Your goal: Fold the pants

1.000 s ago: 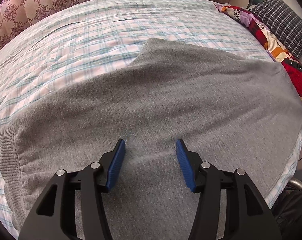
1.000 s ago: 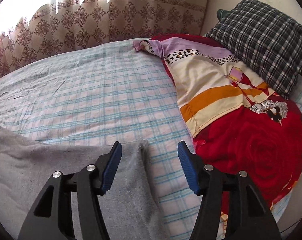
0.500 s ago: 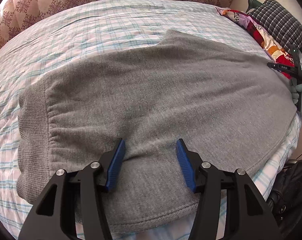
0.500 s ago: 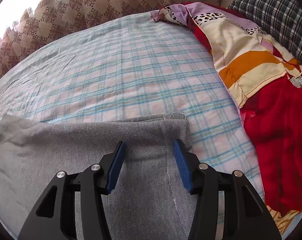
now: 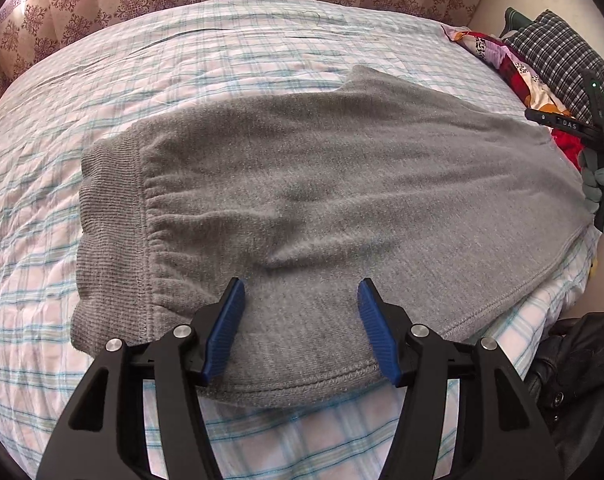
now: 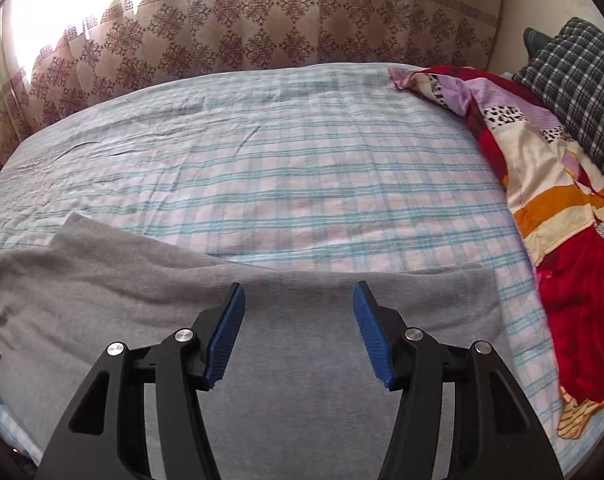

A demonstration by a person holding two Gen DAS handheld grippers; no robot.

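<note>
While we hold both tools over the near edge of the bed, our left gripper (image 5: 300, 332) hangs above the grey pants (image 5: 341, 208) with its blue pads (image 5: 226, 332) apart and widening, nothing pinched between them; the cloth merely lies beneath the gap. Just below those pads runs the stitched near hem (image 5: 341, 376) of the pants, and to the left of them the ribbed waistband (image 5: 110, 232) lies flat, gathered where it meets the body of the garment. Our right gripper (image 6: 298, 334) likewise hovers over the leg end of the pants (image 6: 286, 360), its jaws parting too and clamping nothing, the grey fabric spread under and between the fingers (image 6: 371, 332). From the left wrist view we see that same right tool at the far right edge, carried in a gloved hand (image 5: 601, 196) close to the leg cuffs. The pants lie flat and lengthwise across the near part of the bed, waistband to our left and cuffs (image 6: 477, 300) to our right, one corner of the seat poking up toward the middle of the mattress. Beyond them stretches the checked bedsheet (image 6: 302, 184), wrinkled toward the far left. At the right lies a red patterned quilt (image 6: 561, 240), with a dark plaid pillow (image 6: 581, 88) behind it. Farthest off, a brown patterned curtain (image 6: 242, 40) hangs along the bed's far side, bright with daylight at the left.
</note>
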